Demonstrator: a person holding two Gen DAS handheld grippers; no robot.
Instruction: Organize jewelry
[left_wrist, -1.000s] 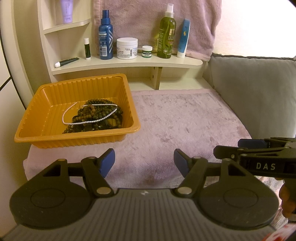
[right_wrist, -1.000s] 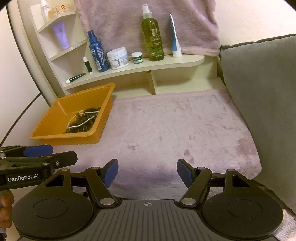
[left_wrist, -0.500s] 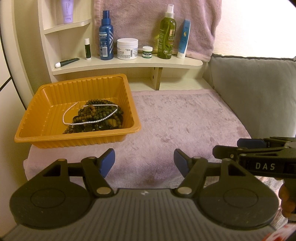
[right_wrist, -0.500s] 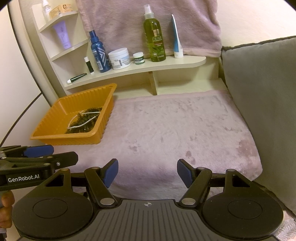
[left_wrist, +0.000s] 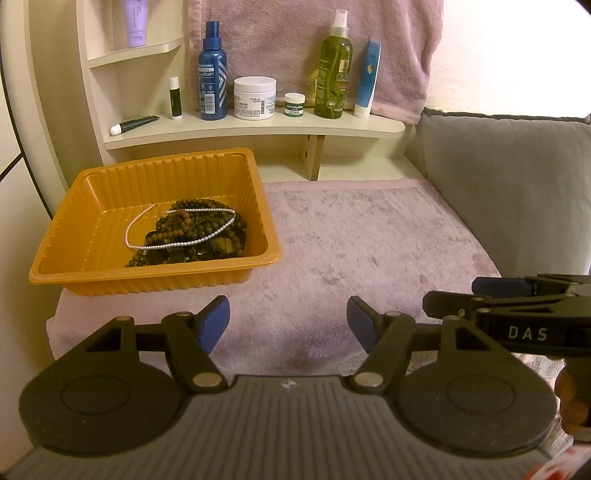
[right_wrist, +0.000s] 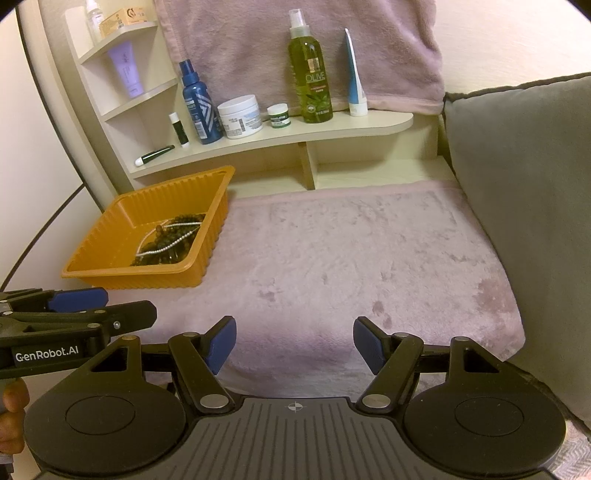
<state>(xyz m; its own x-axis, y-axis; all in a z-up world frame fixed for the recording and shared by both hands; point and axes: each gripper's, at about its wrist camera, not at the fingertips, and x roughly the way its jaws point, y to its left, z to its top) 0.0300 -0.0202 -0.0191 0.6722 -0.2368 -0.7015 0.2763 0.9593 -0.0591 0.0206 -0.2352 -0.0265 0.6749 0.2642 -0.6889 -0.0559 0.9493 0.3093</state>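
a heap of dark bead necklaces (left_wrist: 192, 236) with a white pearl strand (left_wrist: 177, 227) draped over it lies in the near right corner of an orange tray (left_wrist: 92, 206), at the left edge of a pink fuzzy mat (left_wrist: 369, 251). the left gripper (left_wrist: 288, 323) and right gripper (right_wrist: 294, 345) hover side by side over the mat's near edge, well apart from the tray, both spread wide with nothing between the blue pads.

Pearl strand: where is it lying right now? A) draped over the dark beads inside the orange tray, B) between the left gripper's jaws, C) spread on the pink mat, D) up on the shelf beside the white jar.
A: the pearl strand loops across the dark beads inside the orange tray.
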